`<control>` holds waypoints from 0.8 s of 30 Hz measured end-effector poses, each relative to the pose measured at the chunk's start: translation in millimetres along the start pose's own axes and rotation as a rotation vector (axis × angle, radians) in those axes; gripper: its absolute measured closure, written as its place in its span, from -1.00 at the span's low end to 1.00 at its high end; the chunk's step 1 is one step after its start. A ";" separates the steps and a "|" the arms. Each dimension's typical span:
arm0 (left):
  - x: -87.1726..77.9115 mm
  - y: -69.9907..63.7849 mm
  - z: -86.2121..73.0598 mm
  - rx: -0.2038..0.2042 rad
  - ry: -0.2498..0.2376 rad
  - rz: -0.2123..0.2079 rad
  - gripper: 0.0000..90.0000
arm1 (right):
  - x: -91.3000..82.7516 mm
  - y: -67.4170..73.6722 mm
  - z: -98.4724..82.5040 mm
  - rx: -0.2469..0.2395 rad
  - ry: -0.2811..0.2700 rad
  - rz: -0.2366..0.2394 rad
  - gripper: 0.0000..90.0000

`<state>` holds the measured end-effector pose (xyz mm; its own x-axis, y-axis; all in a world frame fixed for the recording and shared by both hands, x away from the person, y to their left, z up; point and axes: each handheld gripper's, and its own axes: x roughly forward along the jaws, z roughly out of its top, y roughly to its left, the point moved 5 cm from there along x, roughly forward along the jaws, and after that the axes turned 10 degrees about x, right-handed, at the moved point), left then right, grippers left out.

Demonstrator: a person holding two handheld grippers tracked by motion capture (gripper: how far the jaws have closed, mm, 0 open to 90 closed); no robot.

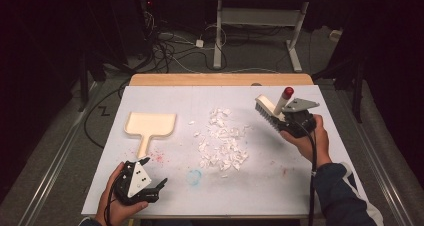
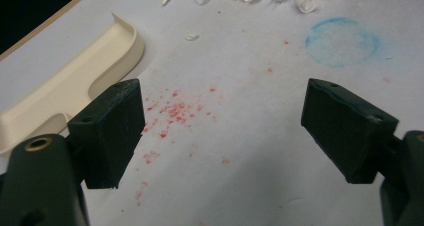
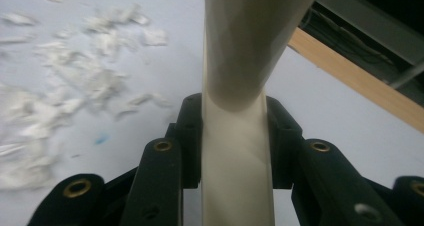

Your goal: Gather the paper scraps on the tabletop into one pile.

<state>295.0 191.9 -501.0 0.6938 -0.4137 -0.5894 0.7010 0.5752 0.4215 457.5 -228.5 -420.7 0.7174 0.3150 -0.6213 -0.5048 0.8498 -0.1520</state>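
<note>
A cream dustpan (image 1: 150, 125) lies on the white table cover at the left, handle toward me; its corner and handle show in the left gripper view as the dustpan (image 2: 75, 81). White paper scraps (image 1: 222, 141) are scattered mid-table. My left gripper (image 1: 150, 178) hovers near the front edge, open, jaws wide apart over red specks (image 2: 175, 113). My right gripper (image 1: 289, 122) is shut on the cream handle of a hand brush (image 1: 267, 111), which has dark bristles and a red tip. In the right gripper view the brush handle (image 3: 237, 111) is clamped between the jaws, with blurred scraps (image 3: 60, 86) beyond.
A blue chalk ring (image 1: 194, 176) marks the cover near the front middle, also the blue ring (image 2: 342, 41). The wooden table edge (image 1: 220, 79) runs along the back. Cables and a desk frame (image 1: 260, 31) stand on the floor behind.
</note>
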 end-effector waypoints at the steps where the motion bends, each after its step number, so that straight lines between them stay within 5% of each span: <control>1: 0.1 0.1 -0.3 -0.002 0.000 -0.001 -0.63 | 6.1 -2.7 3.0 -0.013 0.005 -0.019 0.50; 12: 3.4 0.6 -3.5 -0.011 0.013 -0.016 -0.62 | 75.6 -8.3 20.9 -0.043 0.065 -0.112 0.50; 24: 6.0 -1.1 -3.6 -0.006 0.018 -0.038 -0.63 | 111.7 36.0 41.4 -0.158 0.048 -0.082 0.50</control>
<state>297.8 191.3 -507.5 0.6636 -0.4225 -0.6174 0.7258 0.5637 0.3944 539.3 -145.3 -463.8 0.7375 0.2236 -0.6372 -0.5175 0.7934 -0.3205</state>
